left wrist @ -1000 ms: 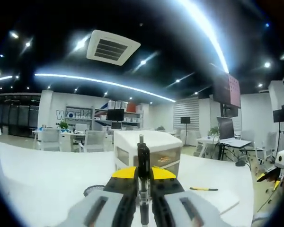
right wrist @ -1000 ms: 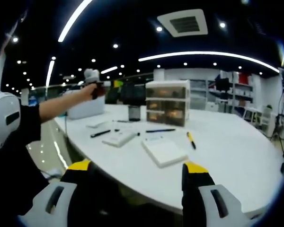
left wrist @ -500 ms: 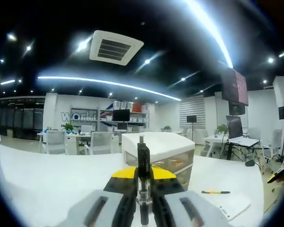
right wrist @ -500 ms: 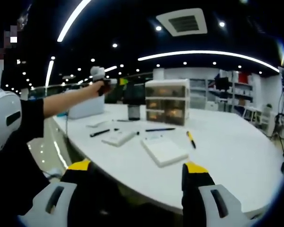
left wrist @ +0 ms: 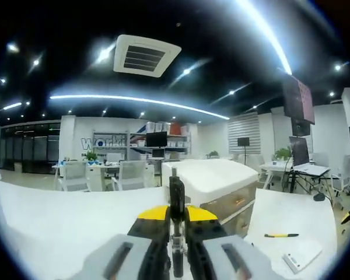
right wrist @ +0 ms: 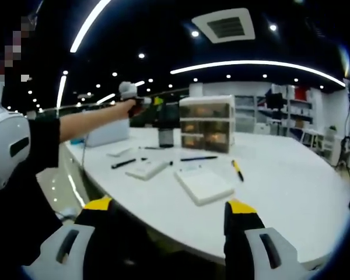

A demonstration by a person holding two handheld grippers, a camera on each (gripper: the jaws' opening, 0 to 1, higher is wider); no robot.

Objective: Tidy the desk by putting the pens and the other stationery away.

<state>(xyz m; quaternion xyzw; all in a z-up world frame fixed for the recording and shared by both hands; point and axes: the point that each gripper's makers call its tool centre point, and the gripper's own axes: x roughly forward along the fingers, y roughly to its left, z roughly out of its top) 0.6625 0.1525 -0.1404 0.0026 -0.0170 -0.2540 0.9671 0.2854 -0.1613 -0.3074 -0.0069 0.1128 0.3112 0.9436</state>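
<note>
My left gripper is shut on a black pen that stands upright between its jaws. Right behind the pen is a clear drawer unit. In the right gripper view the person's outstretched arm holds that left gripper above a black pen cup beside the drawer unit. My right gripper hangs open off the table's near edge, holding nothing. On the table lie a yellow-and-black pen, two black pens and a white notebook.
A white box stands at the far left of the white table. A flat white item lies by the black pens. A yellow pen and a white pad lie right of the drawers. Office chairs stand beyond.
The left gripper with its black pen has moved right, toward the pen cup and drawer unit. The right gripper has stayed open and still.
</note>
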